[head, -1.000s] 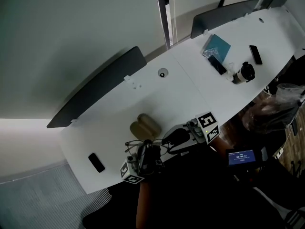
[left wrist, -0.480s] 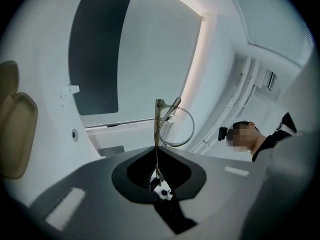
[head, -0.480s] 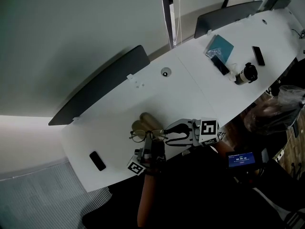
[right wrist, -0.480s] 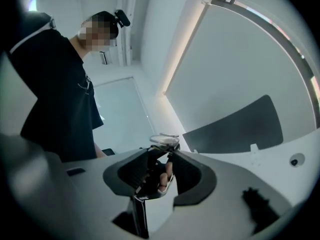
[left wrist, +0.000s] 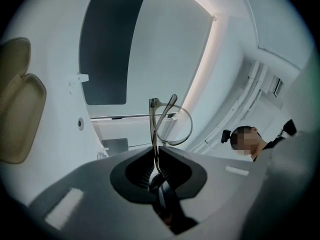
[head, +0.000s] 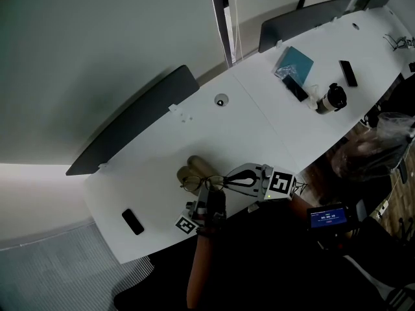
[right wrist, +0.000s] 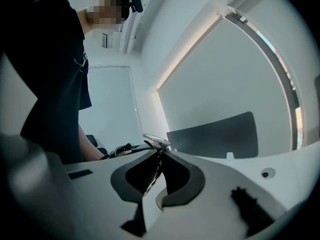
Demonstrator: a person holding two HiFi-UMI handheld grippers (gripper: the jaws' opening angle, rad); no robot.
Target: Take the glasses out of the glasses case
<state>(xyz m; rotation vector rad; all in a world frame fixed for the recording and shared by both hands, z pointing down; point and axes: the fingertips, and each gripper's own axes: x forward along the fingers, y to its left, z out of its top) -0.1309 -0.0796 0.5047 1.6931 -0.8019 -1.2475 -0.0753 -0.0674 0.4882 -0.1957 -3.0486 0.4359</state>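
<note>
Glasses (head: 198, 184) out of open glasses case (head: 193, 168) — held low over table (head: 259, 122) near its front edge, case just beside. Left gripper (left wrist: 156, 151) pinching glasses at one thin side piece. Right gripper (right wrist: 159, 154) jaws closing, frame's other side between them. Step, likely: set-down after removal. Next — lower level, release both ends together, no twist on frame.

I read the head view as looking steeply down from above the near edge of the white desk (head: 246, 122), far enough off to take in its whole length. The left gripper view sits just behind the glasses (left wrist: 167, 121), facing the dark divider panel (left wrist: 110, 44) at the far edge. The right gripper view, equally close, shares both.
</note>
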